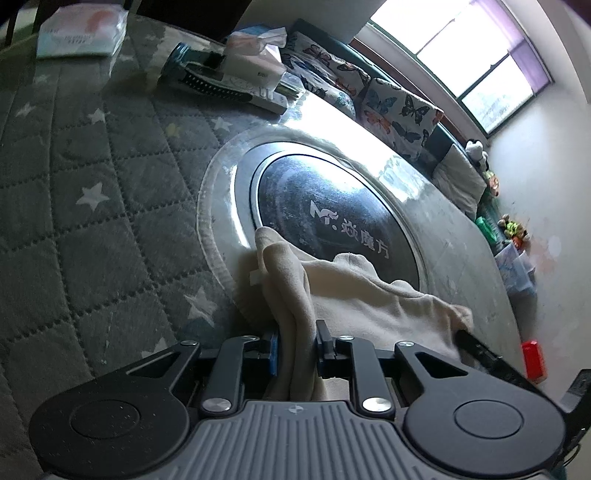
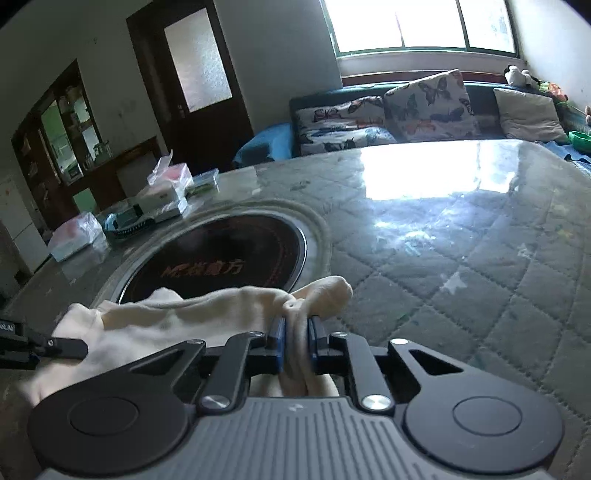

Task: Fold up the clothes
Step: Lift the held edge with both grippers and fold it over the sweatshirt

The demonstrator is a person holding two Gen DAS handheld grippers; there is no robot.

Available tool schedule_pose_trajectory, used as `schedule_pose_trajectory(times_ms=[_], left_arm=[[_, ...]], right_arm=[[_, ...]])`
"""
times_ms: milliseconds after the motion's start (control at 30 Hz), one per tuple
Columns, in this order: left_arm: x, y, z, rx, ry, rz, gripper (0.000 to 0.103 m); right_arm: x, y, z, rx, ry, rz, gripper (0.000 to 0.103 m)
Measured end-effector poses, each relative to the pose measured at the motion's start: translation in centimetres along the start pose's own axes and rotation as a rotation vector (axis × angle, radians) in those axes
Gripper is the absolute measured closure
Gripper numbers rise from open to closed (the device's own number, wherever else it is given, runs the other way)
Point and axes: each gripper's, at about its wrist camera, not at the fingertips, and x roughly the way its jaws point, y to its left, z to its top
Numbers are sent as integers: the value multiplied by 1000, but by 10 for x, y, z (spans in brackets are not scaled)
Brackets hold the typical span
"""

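Observation:
A cream-coloured garment [image 1: 369,295] lies bunched on the table, partly over a round black hob plate [image 1: 332,206]. My left gripper [image 1: 295,339] is shut on a thick fold at one end of the cloth. In the right wrist view the same garment [image 2: 177,317] stretches to the left, and my right gripper [image 2: 295,339] is shut on a bunched corner of it. The tip of the right gripper shows at the garment's far end in the left view [image 1: 476,347]. The left gripper's tip [image 2: 55,345] shows at the left edge of the right view.
The table wears a grey quilted cover with white stars [image 1: 92,192] under a glossy sheet. A tissue pack [image 1: 81,33], a dark comb [image 1: 210,83] and small boxes [image 2: 162,199] lie at its far side. Butterfly cushions [image 2: 428,103] on a sofa stand beyond, below a bright window.

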Motion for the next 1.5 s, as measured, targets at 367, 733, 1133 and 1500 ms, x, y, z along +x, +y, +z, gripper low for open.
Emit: schedule_pose_trajectory(times_ms=[367, 733, 1133, 1500], left_arm=[[4, -61, 8, 138, -18, -47, 85], [50, -150, 10, 269, 18, -109, 85], [98, -216, 8, 378, 52, -127, 85], [125, -221, -1, 417, 106, -98, 82]], right_arm=[[-44, -11, 16, -13, -120, -41, 93], [-87, -63, 34, 21, -241, -189, 93], [-96, -119, 41, 78, -261, -326, 93], [-80, -156, 29, 149, -184, -401, 93]])
